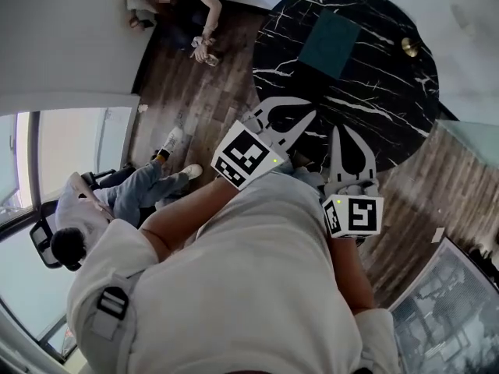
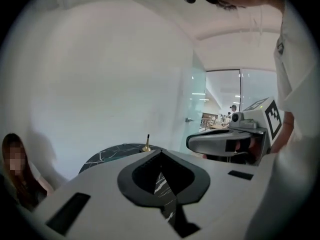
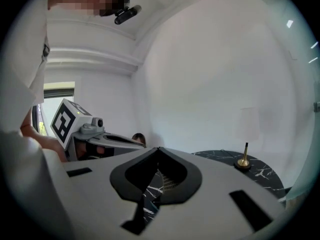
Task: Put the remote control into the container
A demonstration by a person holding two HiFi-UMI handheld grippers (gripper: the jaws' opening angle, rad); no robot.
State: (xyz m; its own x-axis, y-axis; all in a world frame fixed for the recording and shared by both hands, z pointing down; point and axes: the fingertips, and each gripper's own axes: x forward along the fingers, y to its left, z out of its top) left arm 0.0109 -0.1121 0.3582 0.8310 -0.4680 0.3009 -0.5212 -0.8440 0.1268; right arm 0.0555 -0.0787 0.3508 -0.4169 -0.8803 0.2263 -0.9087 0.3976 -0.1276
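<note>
We see soft, even daylight, brightest through the window point(image 1: 70, 142) at the head view's left edge. Both gripper views bend strongly into black corners, and their near foregrounds are out of focus.

worktop point(image 1: 374, 92): near rim is covered by the left gripper point(image 1: 306, 111) and the right gripper point(image 1: 337, 131).
brass object point(image 1: 409, 47): too small to be identified.
teal square point(image 1: 329, 44): depth and contents cannot be told.
</note>
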